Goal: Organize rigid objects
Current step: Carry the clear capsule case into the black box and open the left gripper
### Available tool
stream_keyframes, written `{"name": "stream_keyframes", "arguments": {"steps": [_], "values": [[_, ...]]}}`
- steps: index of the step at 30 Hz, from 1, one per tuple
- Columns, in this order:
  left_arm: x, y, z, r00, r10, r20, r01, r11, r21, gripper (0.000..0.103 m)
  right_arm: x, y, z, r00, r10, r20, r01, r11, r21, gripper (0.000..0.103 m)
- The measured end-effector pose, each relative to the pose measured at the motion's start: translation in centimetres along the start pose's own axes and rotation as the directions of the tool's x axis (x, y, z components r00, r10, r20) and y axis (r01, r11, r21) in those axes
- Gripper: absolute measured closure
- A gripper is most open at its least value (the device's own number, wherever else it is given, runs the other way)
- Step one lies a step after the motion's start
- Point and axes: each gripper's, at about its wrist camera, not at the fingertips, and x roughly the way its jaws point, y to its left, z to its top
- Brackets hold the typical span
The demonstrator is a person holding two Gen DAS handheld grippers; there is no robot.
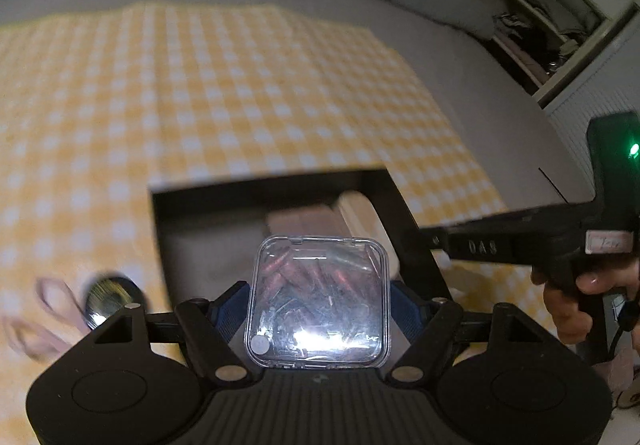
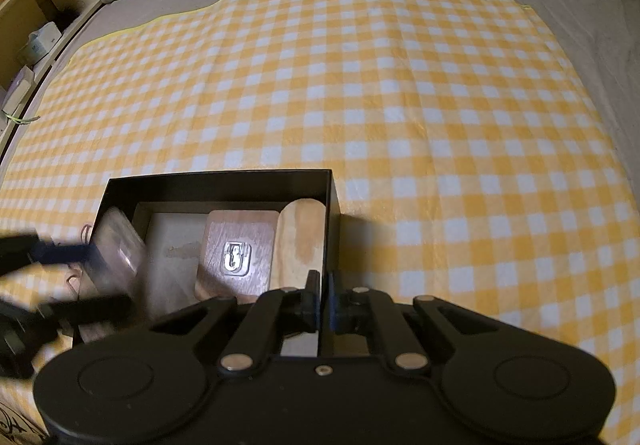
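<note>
The left tool (image 1: 318,309) grips one clear case (image 1: 318,301) above the black box (image 2: 332,205), whose right wall the closed right tool (image 2: 322,301) pinches; only its view shows two wooden pieces (image 2: 240,245) inside.

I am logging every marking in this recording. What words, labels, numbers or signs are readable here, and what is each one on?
"DAS": raised letters on the black finger of the right gripper, in the left wrist view.
White label further back on that gripper's body: handwriting too blurred to read.
Embossed emblem on the dark wooden box inside the black box: a symbol, not readable as text.
Clear plastic case in the left gripper: no text visible.
</note>
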Motion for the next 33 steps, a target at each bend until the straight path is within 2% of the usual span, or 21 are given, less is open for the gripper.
{"name": "stream_keyframes", "arguments": {"steps": [6,9,12,17,23,26,30,33], "values": [[3.1,-1.7,-1.0,0.999,0.011,-0.047,-0.013,0.999,-0.041,0.028,0.3,0.0,0.0,1.0,-0.005,-0.001,0.005,1.0,-0.004,0.098],[4.7,-2.1,-1.2,0.996,-0.009,-0.086,0.001,0.996,-0.091,0.028,0.3,0.0,-0.2,1.0,-0.005,-0.001,0.005,1.0,-0.005,0.098],[6.0,-2.7,-1.3,0.996,0.005,-0.091,-0.016,0.993,-0.116,0.028,0.4,0.0,0.0,1.0,-0.004,-0.001,0.004,1.0,-0.005,0.098],[7.2,-2.7,-1.6,0.992,-0.025,-0.125,0.001,0.982,-0.188,0.026,0.4,0.0,-0.1,1.0,-0.003,-0.001,0.003,1.0,-0.006,0.098],[7.5,-2.7,-2.3,0.988,-0.037,-0.149,0.01,0.985,-0.174,0.028,0.6,0.0,0.0,1.0,-0.003,-0.002,0.003,1.0,-0.01,0.098],[7.6,-2.8,-2.5,0.985,-0.077,-0.154,0.049,0.983,-0.177,0.028,0.6,0.0,0.0,1.0,-0.005,-0.002,0.005,1.0,-0.009,0.098],[7.8,-3.4,-2.6,0.984,-0.068,-0.166,0.045,0.989,-0.14,0.028,0.7,0.0,0.0,1.0,-0.008,-0.002,0.008,1.0,-0.014,0.098],[7.7,-3.2,-2.4,0.982,-0.08,-0.169,0.055,0.987,-0.152,0.028,0.7,0.1,-0.2,1.0,-0.009,-0.002,0.009,1.0,-0.015,0.098]]}}
